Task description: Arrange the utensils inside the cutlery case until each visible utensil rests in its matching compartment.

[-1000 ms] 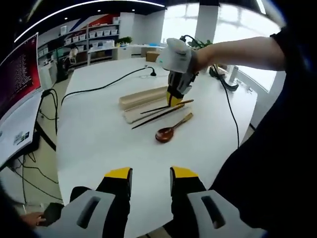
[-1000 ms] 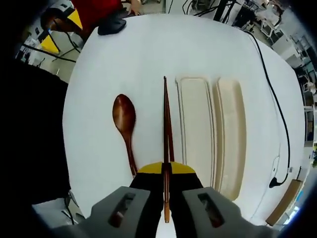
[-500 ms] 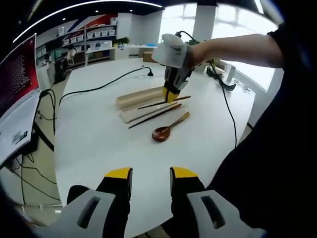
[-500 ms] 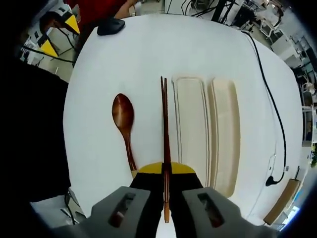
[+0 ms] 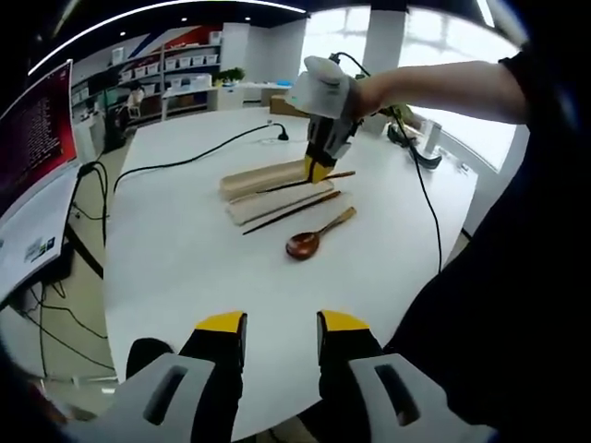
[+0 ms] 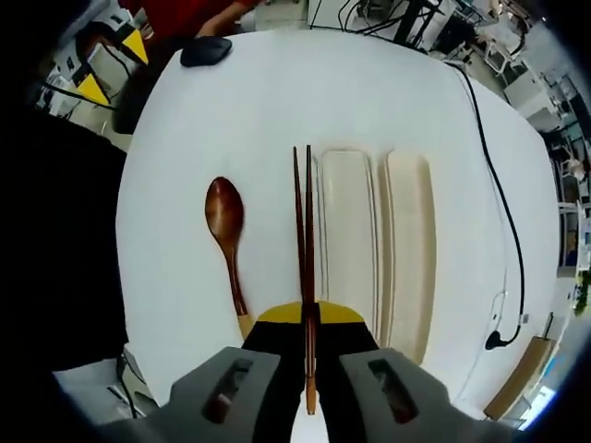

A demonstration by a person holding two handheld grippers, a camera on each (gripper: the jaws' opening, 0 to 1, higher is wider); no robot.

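A black cable [image 5: 185, 163] crosses the white table [image 5: 185, 268].

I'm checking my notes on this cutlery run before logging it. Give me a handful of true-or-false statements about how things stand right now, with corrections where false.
1. The right gripper is shut on the chopsticks. True.
2. The wooden spoon already lies in the cutlery case. False: it lies on the white table, beside the case.
3. The left gripper holds a utensil. False: its jaws stand open with nothing between them.
4. Both compartments of the case have nothing in them. True.
5. A black cable runs across the table past the case. True.
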